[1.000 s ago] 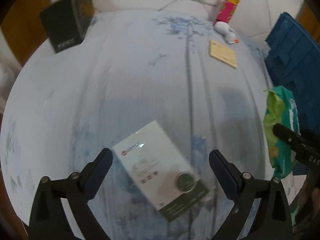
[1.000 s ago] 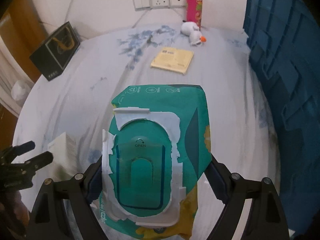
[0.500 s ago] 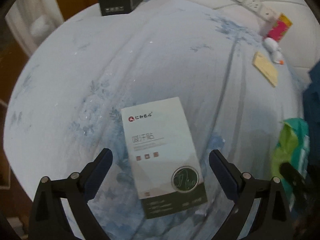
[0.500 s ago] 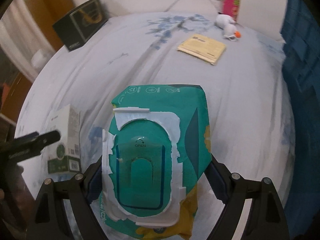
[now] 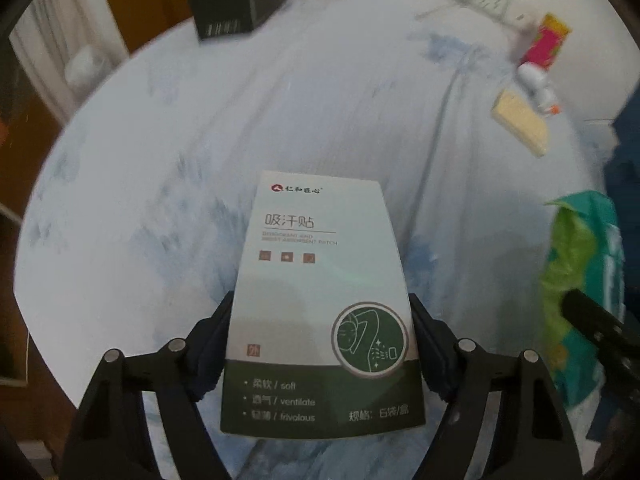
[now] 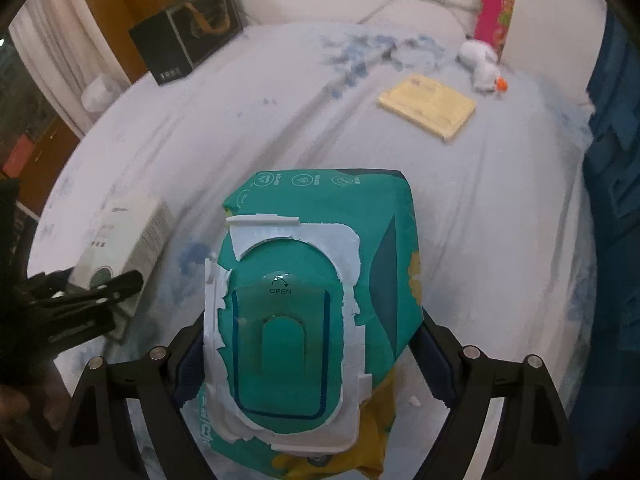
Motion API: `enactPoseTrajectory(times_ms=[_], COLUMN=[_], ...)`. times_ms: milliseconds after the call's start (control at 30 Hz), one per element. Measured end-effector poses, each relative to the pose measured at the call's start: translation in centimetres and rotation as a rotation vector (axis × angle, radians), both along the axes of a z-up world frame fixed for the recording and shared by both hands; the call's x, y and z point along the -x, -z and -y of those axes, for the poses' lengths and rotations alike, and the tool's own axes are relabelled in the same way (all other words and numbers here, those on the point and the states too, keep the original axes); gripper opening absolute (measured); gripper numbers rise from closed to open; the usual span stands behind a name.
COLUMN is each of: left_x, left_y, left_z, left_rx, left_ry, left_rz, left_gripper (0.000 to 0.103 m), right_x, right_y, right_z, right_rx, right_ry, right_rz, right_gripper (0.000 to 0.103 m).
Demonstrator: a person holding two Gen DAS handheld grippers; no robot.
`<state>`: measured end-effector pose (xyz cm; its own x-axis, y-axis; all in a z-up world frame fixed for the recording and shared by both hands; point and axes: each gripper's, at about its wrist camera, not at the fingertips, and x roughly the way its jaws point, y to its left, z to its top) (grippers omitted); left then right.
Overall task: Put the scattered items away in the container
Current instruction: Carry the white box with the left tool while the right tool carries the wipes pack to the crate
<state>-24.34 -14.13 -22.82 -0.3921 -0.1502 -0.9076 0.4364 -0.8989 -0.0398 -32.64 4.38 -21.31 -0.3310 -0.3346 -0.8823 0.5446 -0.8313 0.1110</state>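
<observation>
My left gripper is shut on a white and green patch box, its jaws against the box's two sides, just above the bed. The box and gripper also show in the right wrist view. My right gripper is shut on a green wet-wipes pack, held above the bed; the pack shows at the right of the left wrist view. The blue crate stands at the right edge.
On the bed lie a yellow flat packet, a white plush toy and a pink and yellow tube near the wall sockets. A black box sits at the far left corner. The bed's left edge drops off.
My left gripper moved in over the patch box and shut on its sides. My right gripper kept the wipes pack and turned a little to the left.
</observation>
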Motion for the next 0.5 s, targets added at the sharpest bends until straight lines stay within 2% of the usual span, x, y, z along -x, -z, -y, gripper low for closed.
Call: enactPoseTrajectory(times_ms=[133, 300, 367, 500], left_x=[-0.4, -0.6, -0.3, -0.3], left_y=[-6.2, -14.3, -17.6, -23.9], left_z=[-1.2, -3.5, -5.2, -9.7], left_rx=[0.041, 0.070, 0.074, 0.063], left_ry=[0.100, 0.274, 0.347, 0.481], left_rz=[-0.133, -0.315, -0.390, -0.524], left_gripper=[0.079, 0.079, 0.079, 0.079], right_x=[-1.5, -5.1, -7.1, -11.1], right_y=[-5.1, -14.7, -19.4, -27.1], right_z=[-0.4, -2.8, -4.9, -10.2], right_rx=[0.042, 0.116, 0.145, 0.177], right_ry=[0.030, 0.120, 0.169, 0.274], right_rz=[-0.101, -0.290, -0.395, -0.566], right_gripper=[0.087, 0.087, 0.087, 0.087])
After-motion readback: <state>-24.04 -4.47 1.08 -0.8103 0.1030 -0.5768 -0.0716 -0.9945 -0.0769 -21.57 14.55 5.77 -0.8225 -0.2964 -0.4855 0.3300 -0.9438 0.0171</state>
